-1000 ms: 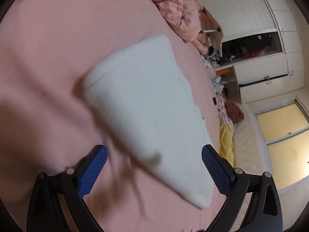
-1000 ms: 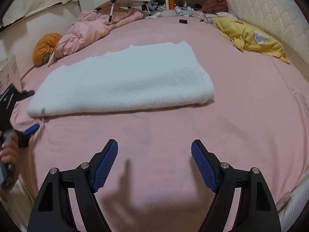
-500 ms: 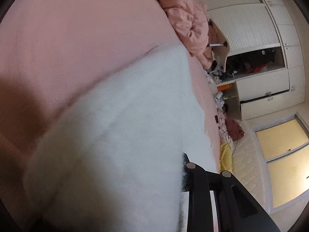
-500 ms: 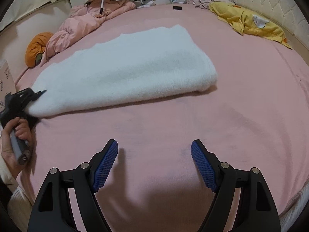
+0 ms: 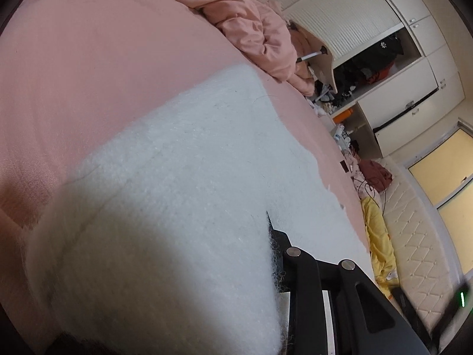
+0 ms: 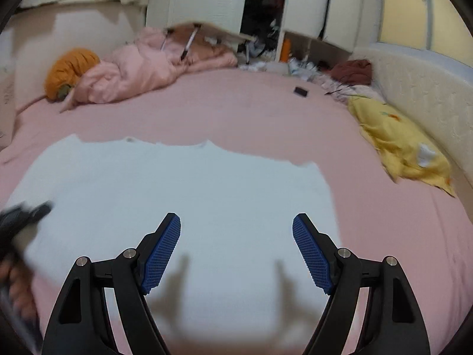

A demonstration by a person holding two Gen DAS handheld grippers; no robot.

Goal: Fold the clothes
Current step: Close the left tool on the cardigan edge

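- White fleece garment (image 6: 183, 195): lies folded and flat on the pink bed (image 6: 266, 103), near its front edge.
- Left tool (image 5: 270, 236): has just closed; clenched on the garment's end, fleece bunched between the jaws.
- Right tool (image 6: 236, 236): released, jaws wide, above the garment, not touching.

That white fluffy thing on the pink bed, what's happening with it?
A person is folding the white fleece garment on the pink bed, holding tongs in each hand. The left tongs have just closed on one end of it. The right tongs hang open over the near edge, gripping nothing yet.
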